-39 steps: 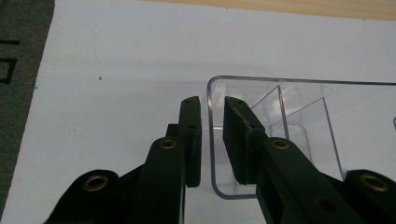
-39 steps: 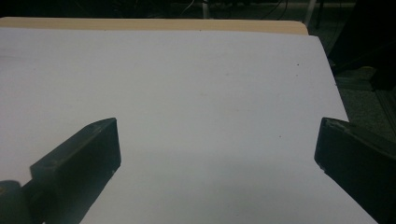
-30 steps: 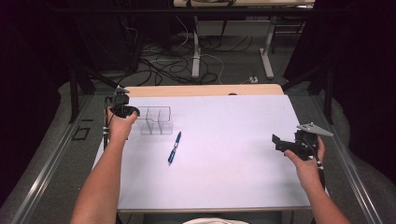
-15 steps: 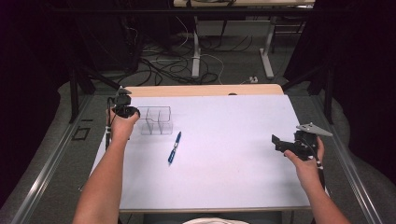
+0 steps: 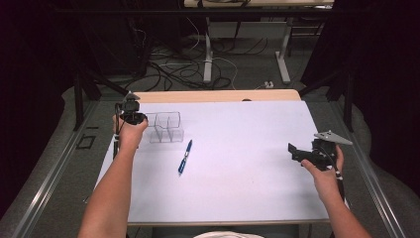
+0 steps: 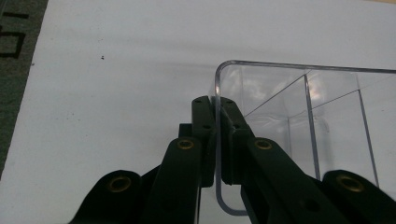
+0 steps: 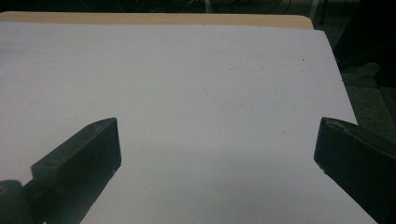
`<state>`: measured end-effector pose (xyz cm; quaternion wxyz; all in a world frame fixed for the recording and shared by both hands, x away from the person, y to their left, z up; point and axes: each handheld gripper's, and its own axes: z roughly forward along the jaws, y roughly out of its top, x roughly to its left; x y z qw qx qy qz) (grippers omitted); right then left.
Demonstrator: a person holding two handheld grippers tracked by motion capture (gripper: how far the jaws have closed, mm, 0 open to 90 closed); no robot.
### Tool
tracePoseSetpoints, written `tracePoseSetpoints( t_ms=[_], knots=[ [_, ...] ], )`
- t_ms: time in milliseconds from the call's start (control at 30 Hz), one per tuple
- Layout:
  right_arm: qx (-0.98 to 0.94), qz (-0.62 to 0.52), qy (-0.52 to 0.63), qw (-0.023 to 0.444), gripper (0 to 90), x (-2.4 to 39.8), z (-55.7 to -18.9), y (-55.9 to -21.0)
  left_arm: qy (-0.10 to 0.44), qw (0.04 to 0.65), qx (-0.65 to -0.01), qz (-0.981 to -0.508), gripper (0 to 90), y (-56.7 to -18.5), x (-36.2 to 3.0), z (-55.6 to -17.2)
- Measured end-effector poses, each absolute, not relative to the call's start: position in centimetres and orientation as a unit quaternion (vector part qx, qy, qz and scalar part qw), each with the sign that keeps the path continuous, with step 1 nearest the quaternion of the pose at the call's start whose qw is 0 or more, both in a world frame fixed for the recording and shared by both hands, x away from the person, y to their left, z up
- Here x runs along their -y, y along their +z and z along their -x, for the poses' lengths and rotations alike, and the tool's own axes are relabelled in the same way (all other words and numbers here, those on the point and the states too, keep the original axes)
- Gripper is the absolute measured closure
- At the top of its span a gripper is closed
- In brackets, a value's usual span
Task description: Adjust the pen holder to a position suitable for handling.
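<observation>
A clear plastic box (image 5: 166, 128) with inner dividers stands at the far left of the white table (image 5: 237, 193). My left gripper (image 5: 144, 121) is at its left end. In the left gripper view the box (image 6: 289, 107) has its rounded corner wall pinched between the pads, with my left gripper (image 6: 216, 105) shut on it; the jaws have just been closing on that wall. A blue pen (image 5: 185, 156) lies flat a little in front of the box. Over the table's right side my right gripper (image 5: 292, 151) is held open, and in its own view my right gripper (image 7: 217, 140) has only bare table between the jaws.
The table's far edge shows a strip of wood (image 5: 218, 95). Beyond it are cables (image 5: 173, 69) on the floor and metal desk legs (image 5: 208, 54). A metal rail (image 5: 49, 178) runs along the table's left side.
</observation>
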<state>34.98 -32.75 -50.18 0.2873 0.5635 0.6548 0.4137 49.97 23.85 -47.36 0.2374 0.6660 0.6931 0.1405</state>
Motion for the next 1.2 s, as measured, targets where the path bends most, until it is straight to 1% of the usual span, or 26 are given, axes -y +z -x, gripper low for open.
tracePoseSetpoints(
  t_ms=[300,567,833,1200],
  knots=[
    [-0.655,-0.564,0.414,0.287,0.2,32.8,-35.0,-50.2,0.137,0.244,-0.704,-0.653,87.8,-47.3,-24.1,-49.9],
    [-0.653,-0.569,0.413,0.283,0.2,32.6,-34.9,-50.2,0.133,0.270,-0.702,-0.646,87.8,-46.8,-24.0,-49.6],
    [-0.654,-0.564,0.415,0.287,0.2,32.7,-35.0,-50.2,0.125,0.302,-0.698,-0.637,87.9,-46.5,-22.5,-49.4],
    [-0.654,-0.563,0.415,0.286,0.2,32.7,-35.0,-50.2,0.111,0.318,-0.691,-0.640,87.8,-46.1,-20.4,-49.0]
  ],
)
